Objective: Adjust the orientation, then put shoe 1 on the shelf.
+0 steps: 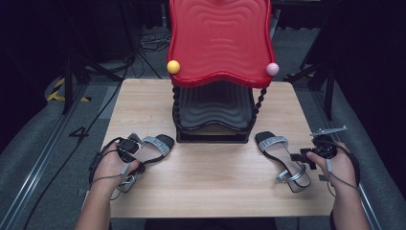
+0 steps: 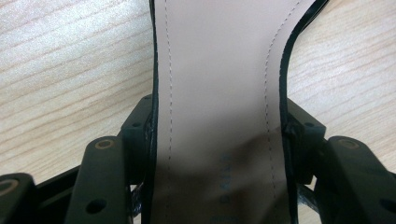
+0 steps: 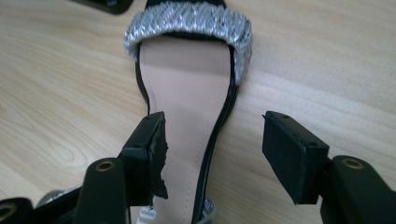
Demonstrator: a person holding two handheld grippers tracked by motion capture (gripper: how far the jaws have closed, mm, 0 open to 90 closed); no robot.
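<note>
2 sandals lie on the wooden table (image 1: pixel 201 191) in front of the red 2-tier rack (image 1: pixel 220 43); we judge the step to be grasping each one for loading onto the rack. We see the left gripper (image 2: pixel 217 135) clamped across the waist of the left sandal (image 1: pixel 152 149), pads on both sole edges. The right gripper (image 3: pixel 212 156) stands open: 1 pad overlaps the insole of the right sandal (image 3: pixel 187 98), the other hangs clear over bare wood. Next, we centre and close it. Open tabletop remains between the sandals; the right sandal lies nearer the table edge.
</note>
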